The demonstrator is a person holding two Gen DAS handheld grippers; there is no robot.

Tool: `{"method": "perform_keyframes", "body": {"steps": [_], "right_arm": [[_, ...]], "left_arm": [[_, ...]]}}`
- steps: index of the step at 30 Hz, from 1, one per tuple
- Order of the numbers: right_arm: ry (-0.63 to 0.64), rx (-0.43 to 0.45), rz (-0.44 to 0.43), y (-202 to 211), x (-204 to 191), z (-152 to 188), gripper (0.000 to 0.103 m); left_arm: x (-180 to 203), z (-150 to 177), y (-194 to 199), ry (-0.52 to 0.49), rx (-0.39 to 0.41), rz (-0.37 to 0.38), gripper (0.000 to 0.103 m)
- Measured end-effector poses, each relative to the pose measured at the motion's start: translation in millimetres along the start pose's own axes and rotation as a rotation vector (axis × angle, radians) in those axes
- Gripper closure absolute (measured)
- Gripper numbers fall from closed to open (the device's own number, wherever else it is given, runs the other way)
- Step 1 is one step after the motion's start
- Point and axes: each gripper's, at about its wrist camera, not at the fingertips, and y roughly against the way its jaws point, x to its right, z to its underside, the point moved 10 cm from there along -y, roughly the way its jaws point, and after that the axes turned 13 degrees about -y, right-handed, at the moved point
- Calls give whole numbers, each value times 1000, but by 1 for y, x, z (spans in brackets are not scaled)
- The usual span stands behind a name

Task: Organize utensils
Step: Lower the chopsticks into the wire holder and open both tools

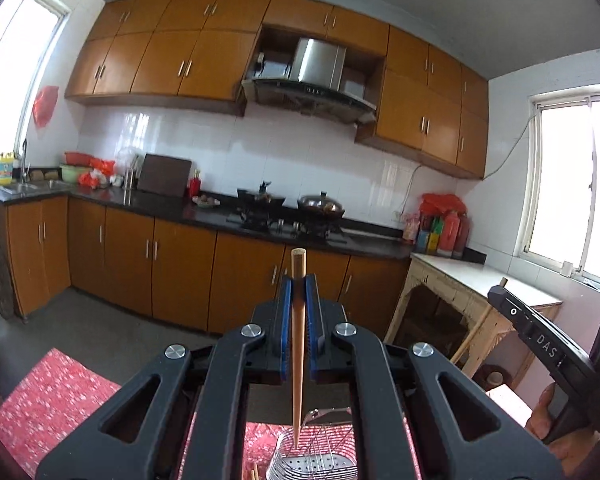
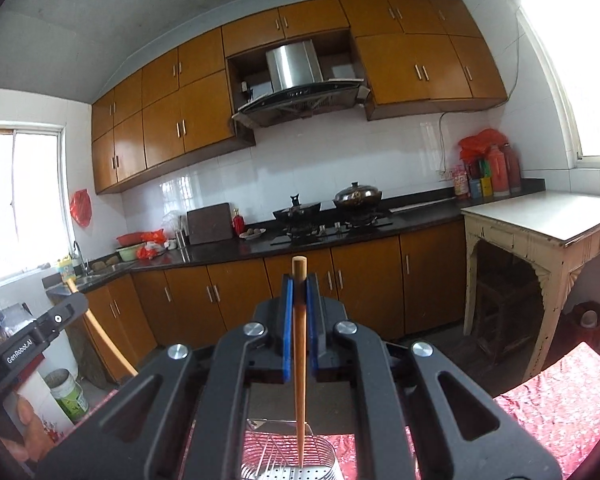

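1. Fingers of the left gripper (image 1: 299, 280) are clamping a wooden chopstick (image 1: 298, 344) between their blue pads (image 1: 285, 316), closed tight on it.
2. That chopstick is standing nearly upright between the pads, its blunt end poking out above the fingertips and its thin end hanging down below the fingers.
3. Under that thin end a metal wire utensil basket (image 1: 312, 460) is sitting on a red patterned cloth (image 1: 48, 400) that is covering the tabletop.
4. Fingers of the right gripper (image 2: 299, 280) are likewise gripping a second wooden chopstick (image 2: 299, 360), blue pads (image 2: 287, 320) pressing on both sides of it.
5. This second chopstick is also standing nearly upright, thick end above the fingertips, tapered end pointing down toward the same wire basket (image 2: 284, 456), whose perforated bottom is showing beneath the fingers.
6. Whether either chopstick tip is touching the basket cannot be told.
7. Each gripper is showing up at the edge of the other's view, with a hand (image 2: 28, 428) wrapping its handle.
8. Beyond the fingers, well apart from them, a dark kitchen counter (image 1: 204, 210) is carrying a gas stove with a wok (image 1: 260, 200) and a lidded pot (image 1: 322, 205).
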Motion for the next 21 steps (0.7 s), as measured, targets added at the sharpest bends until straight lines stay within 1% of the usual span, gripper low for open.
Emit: {"method": "perform_keyframes", "body": {"steps": [5, 12, 16, 19, 21], "right_arm": [[-25, -55, 6, -24, 12, 29, 95], [-62, -151, 31, -52, 30, 68, 95], [-72, -199, 45, -62, 39, 90, 95], [-85, -228, 53, -66, 44, 100, 95], [-95, -239, 59, -67, 47, 105, 92]], "left_arm": [[-1, 28, -21, 15, -55, -7, 96], [2, 56, -42, 16, -131, 5, 96], [1, 74, -50, 13, -191, 9, 96], [-1, 81, -53, 19, -224, 13, 96], [-3, 84, -55, 24, -244, 19, 96]]}}
